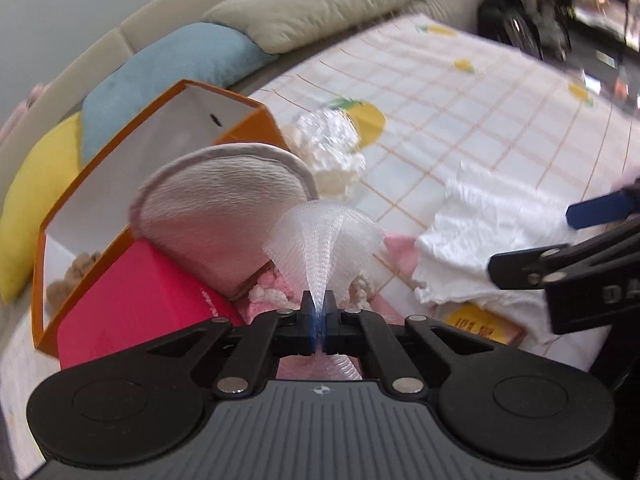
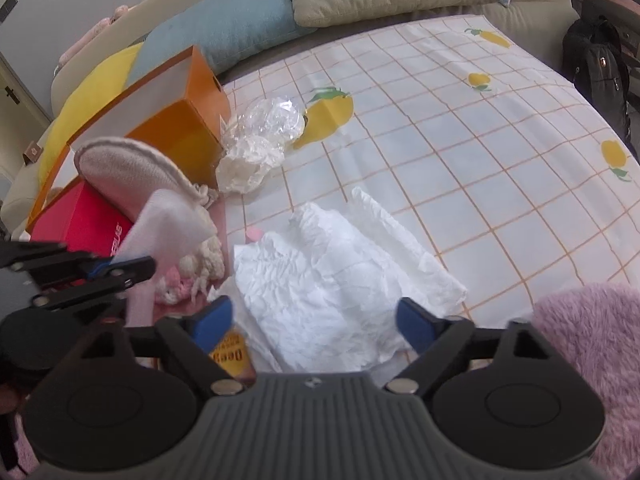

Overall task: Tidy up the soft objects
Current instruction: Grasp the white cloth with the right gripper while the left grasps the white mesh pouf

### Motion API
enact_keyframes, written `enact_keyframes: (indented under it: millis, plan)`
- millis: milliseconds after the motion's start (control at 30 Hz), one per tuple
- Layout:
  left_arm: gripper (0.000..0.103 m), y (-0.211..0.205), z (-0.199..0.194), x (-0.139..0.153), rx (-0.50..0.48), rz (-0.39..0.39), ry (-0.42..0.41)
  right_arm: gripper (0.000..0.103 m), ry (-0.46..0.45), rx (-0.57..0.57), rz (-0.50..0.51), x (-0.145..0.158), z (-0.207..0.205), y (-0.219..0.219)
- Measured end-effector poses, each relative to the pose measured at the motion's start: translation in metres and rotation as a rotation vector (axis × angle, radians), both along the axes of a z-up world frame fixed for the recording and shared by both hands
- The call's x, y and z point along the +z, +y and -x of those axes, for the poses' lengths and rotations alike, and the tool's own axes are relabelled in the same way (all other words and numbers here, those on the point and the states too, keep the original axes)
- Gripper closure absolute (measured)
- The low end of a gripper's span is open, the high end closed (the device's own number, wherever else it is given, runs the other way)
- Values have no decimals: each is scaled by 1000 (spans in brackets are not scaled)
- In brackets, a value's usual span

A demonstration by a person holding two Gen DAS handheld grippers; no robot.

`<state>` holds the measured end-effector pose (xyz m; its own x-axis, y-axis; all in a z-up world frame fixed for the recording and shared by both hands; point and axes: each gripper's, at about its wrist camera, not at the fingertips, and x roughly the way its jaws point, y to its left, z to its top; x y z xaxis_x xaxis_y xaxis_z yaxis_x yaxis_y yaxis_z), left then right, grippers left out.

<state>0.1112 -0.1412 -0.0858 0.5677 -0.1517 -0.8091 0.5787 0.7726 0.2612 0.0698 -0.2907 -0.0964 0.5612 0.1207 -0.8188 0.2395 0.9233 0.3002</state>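
You're pinching a white mesh foam sleeve (image 1: 322, 240) in the left gripper (image 1: 319, 312), fingers clenched on its narrow end w/ the rest fanning out loose ahead, hanging above the pink fluffy toy (image 1: 268, 294) and just beside the red box (image 1: 132, 300). Grip is only catching a thin bunch of net, so it's looking prone to slipping out if you're swinging fast toward the orange box (image 1: 120, 184).

The round beige pad (image 1: 224, 216) is leaning across the red box & the orange box's edge, partly blocking that opening; dragging the mesh past it is probably going to knock it off or snag the net.

Right gripper (image 2: 314, 320) is hovering w/ fingers spread wide, grasping nothing, over the white crumpled paper (image 2: 340, 272) on the bed sheet (image 2: 480, 152). That paper is thin and spread flat, so closing low risks pinching the sheet along w/ it. Both tools are sitting near each other at the pile, so crossing paths could cause a bump. Crinkled clear plastic (image 2: 272, 120) beside the orange box is light & could get pushed away.
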Motion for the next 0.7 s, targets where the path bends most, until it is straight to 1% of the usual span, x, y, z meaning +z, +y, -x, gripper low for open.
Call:
enact_keyframes:
  millis: [67, 200, 267, 333, 367, 400, 467, 533, 567, 633, 667, 700]
  plan:
    - [101, 9, 2, 12, 38, 55, 9, 3, -7, 20, 32, -1, -7, -1]
    - [101, 21, 5, 26, 88, 136, 26, 3, 58, 130, 86, -17, -28, -1]
    - [101, 23, 8, 28, 98, 151, 35, 3, 89, 160, 50, -25, -32, -2]
    - [101, 23, 9, 25, 104, 155, 44, 3, 107, 145, 27, -30, -32, -4]
    - [101, 22, 8, 22, 107, 157, 53, 7, 107, 136, 7, -31, -31, -8]
    - [101, 22, 8, 20, 109, 161, 63, 19, 110, 122, -25, -32, -30, -12]
    - [101, 22, 11, 16, 110, 167, 77, 34, 131, 79, -86, -37, -30, -22]
    - [101, 22, 14, 15, 109, 169, 81, 52, 128, 37, -113, -37, -28, -29]
    - [101, 24, 16, 16, 108, 173, 80, 66, 128, 25, -129, -37, -27, -32]
    - [101, 24, 18, 18, 105, 175, 76, 67, 128, -7, -181, -37, -24, -37]
    - [101, 26, 19, 19, 105, 175, 74, 67, 124, -22, -188, -35, -22, -38]
    - [101, 27, 20, 20, 107, 177, 71, 69, 114, -33, -184, -32, -19, -39]
